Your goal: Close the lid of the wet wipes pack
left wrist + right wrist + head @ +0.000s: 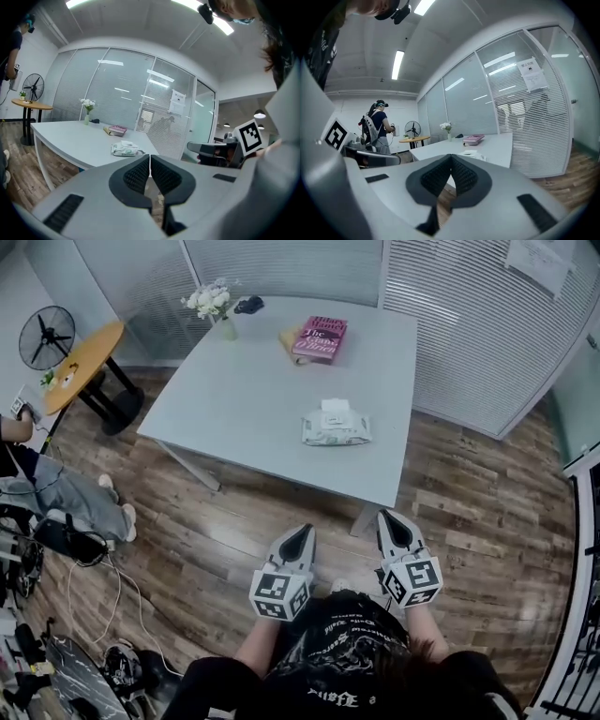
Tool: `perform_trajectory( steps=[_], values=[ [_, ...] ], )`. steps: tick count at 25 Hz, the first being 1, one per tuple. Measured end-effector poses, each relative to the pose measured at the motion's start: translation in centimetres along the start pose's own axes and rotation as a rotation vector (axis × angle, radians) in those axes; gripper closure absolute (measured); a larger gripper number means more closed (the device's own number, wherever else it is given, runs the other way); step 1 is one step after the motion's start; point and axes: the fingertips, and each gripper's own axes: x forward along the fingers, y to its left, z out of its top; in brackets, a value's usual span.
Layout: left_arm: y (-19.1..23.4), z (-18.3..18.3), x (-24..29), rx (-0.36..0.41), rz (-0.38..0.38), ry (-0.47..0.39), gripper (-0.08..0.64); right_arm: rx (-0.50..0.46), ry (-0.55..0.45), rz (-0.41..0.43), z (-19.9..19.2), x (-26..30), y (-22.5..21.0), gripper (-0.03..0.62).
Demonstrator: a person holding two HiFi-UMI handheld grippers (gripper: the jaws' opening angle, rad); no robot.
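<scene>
Crinkly wet wipes pack, lid seemingly up, smooth grey table, L gripper, R gripper both clenched empty.

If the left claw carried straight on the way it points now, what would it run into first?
Probably the near edge of the white table, short of the wet wipes pack. The left claw, shut, aims at it across the wooden floor; depth is unclear.
</scene>
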Motion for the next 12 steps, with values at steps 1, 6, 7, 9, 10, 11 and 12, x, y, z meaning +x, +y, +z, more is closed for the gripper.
perform_trajectory(
  steps=[1,6,7,9,10,11,12],
  values=[
    [0.0,0.2,0.7,-0.004,0.008,-0.003,0.549,-0.007,0.001,0.005,0.2,0.4,-0.7,0.594],
    [0.3,1.2,2.8,0.006,0.015,-0.006,0.549,-0.015,0.017,0.027,0.7,2.3,-2.1,0.594],
    [0.5,1.4,3.1,0.006,0.016,-0.005,0.549,-0.012,0.021,0.031,0.8,2.7,-2.3,0.594],
    [1.1,1.8,4.0,-0.006,0.022,-0.003,0.549,-0.018,0.026,0.033,1.0,3.8,-2.5,0.594],
    [1.4,2.0,4.5,-0.019,0.025,-0.003,0.549,-0.022,0.03,0.035,1.0,4.3,-2.6,0.594],
    [1.8,2.1,5.0,-0.033,0.025,-0.004,0.549,-0.024,0.036,0.038,1.0,4.8,-2.7,0.594],
    [2.2,2.3,5.5,-0.041,0.022,-0.005,0.549,-0.027,0.041,0.039,0.9,5.4,-2.9,0.594]
  ],
)
